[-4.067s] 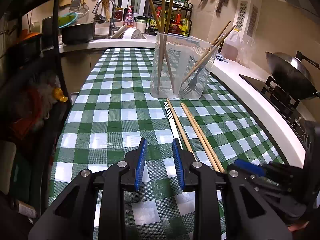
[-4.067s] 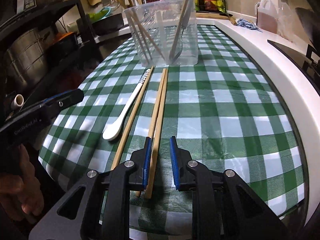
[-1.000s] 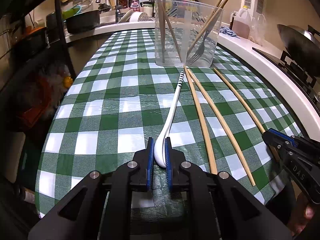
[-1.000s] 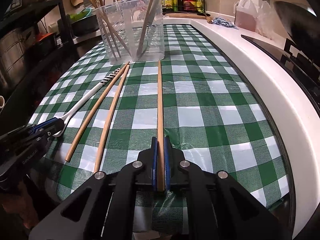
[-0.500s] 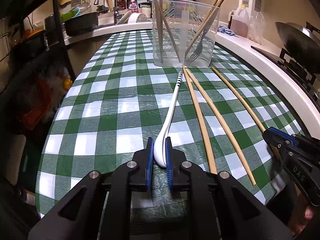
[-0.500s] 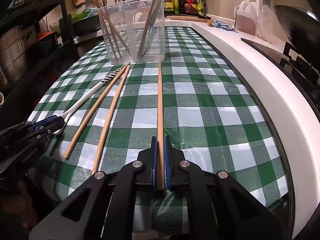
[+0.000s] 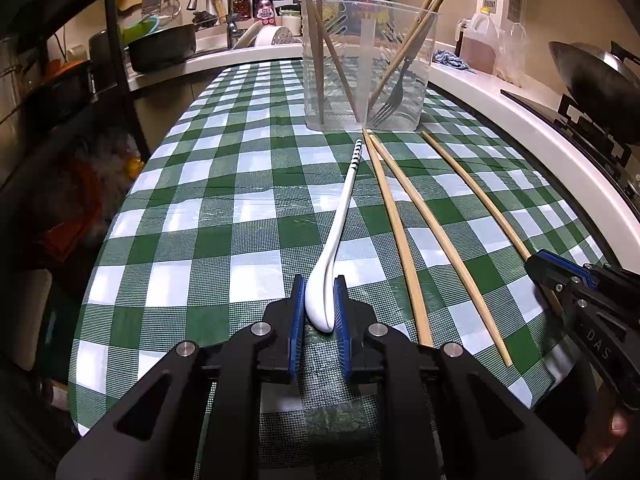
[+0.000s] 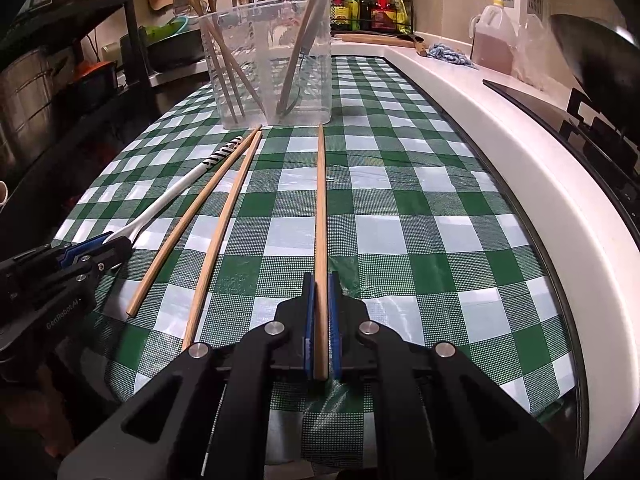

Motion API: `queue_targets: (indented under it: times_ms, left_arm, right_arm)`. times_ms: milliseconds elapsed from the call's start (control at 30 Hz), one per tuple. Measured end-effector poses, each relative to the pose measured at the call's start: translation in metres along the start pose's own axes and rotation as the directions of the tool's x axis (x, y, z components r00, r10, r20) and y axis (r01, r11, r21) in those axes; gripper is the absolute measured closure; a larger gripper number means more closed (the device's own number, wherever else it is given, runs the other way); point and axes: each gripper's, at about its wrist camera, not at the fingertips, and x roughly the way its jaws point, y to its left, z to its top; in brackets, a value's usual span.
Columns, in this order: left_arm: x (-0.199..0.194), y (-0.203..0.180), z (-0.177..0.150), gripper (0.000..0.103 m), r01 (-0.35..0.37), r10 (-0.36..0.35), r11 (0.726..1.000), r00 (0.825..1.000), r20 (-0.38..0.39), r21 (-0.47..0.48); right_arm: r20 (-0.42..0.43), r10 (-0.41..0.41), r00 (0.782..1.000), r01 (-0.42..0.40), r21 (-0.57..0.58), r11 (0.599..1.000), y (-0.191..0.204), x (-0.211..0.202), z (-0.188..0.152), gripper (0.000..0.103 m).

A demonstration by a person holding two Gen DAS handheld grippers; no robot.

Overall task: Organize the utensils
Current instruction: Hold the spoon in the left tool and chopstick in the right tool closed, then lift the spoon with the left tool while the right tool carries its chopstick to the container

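Both grips are set: left gripper [image 7: 319,308] clamped on the white spoon [image 7: 326,276], right gripper [image 8: 321,316] on a chopstick [image 8: 320,216], each best lifted level toward the clear container [image 7: 366,60].

The left wrist view is taken from just behind the left gripper [image 7: 319,312], low over the near edge of the checked tablecloth [image 7: 208,216], angled forward and down toward the clear container [image 7: 366,68] at the far end. The right wrist view is set the same way behind the right gripper [image 8: 321,320], further to the right. The same stretch of cloth is shared by both, the container [image 8: 272,64] included, and each gripper is caught at the other view's edge.
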Motion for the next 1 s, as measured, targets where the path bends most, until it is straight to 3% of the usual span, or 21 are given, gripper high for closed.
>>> queue_targets:
  times_ms: [600, 1000]
  left_arm:
    - [-0.037, 0.004, 0.007, 0.092, -0.031, 0.029, 0.999, 0.995, 0.097, 0.014]
    - [-0.076, 0.006, 0.02, 0.092, -0.066, 0.058, 0.997, 0.975, 0.214, 0.029]
  right_arm:
    - [0.077, -0.008, 0.997, 0.009, -0.01, 1.0, 0.004, -0.037, 0.007, 0.096]
    - [0.185, -0.006, 0.983, 0.012, -0.03, 0.999, 0.008, -0.085, 0.026, 0.096]
